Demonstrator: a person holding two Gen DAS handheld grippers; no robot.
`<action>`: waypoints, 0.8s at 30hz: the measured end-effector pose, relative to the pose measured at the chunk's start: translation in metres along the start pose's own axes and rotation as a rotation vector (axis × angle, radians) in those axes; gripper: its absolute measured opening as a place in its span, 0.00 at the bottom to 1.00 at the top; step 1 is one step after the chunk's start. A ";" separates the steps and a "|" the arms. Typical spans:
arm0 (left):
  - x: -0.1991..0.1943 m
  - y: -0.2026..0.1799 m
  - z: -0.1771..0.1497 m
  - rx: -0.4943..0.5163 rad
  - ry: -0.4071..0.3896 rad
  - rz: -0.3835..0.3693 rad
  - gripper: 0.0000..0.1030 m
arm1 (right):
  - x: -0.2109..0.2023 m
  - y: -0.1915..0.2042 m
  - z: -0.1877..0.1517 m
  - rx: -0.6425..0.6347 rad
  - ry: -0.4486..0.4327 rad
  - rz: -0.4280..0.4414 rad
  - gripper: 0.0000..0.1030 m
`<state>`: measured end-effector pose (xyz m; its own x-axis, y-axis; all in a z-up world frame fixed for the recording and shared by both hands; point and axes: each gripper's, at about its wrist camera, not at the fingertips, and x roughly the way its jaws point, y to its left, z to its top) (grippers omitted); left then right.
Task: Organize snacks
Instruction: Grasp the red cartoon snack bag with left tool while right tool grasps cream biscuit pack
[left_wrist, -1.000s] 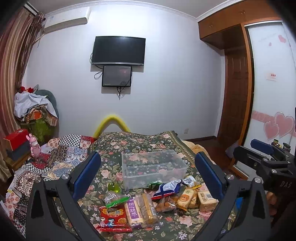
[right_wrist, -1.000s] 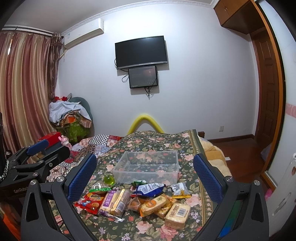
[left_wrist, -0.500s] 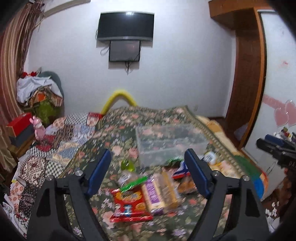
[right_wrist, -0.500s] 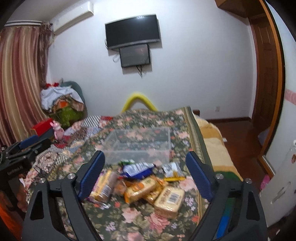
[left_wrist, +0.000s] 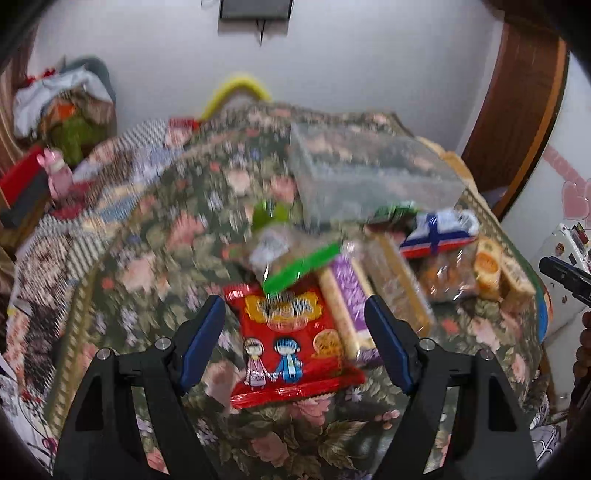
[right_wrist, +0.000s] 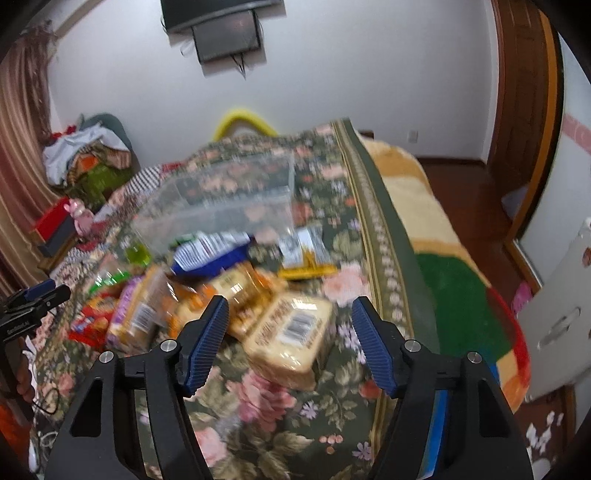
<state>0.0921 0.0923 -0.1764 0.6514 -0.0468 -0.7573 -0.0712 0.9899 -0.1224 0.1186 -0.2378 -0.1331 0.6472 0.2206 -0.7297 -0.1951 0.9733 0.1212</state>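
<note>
Both grippers have dropped from a high look across the room to close over the snack pile on the floral bedspread. I see the clear plastic bin behind the pile, nothing in it that I can make out through the blur. My left gripper hangs wide open astride the red snack packet, holding nothing. My right gripper is equally spread over the tan wrapped cake with the barcode, also holding nothing. I judge this the approach to the first picks. Next, each needs lowering until the pads flank its packet, then closing gently, since both wrappers look soft and crushable.
</note>
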 end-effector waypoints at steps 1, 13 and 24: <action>0.006 0.001 -0.002 -0.005 0.018 0.000 0.76 | 0.004 -0.002 -0.002 0.004 0.016 -0.002 0.63; 0.067 0.006 -0.015 0.001 0.161 0.036 0.76 | 0.035 -0.014 -0.006 0.058 0.113 0.022 0.63; 0.082 0.013 -0.015 0.007 0.138 0.050 0.73 | 0.051 -0.002 -0.004 0.048 0.152 0.065 0.66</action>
<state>0.1334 0.0994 -0.2493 0.5371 -0.0149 -0.8434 -0.0956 0.9923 -0.0784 0.1494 -0.2285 -0.1735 0.5149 0.2745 -0.8121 -0.1953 0.9600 0.2007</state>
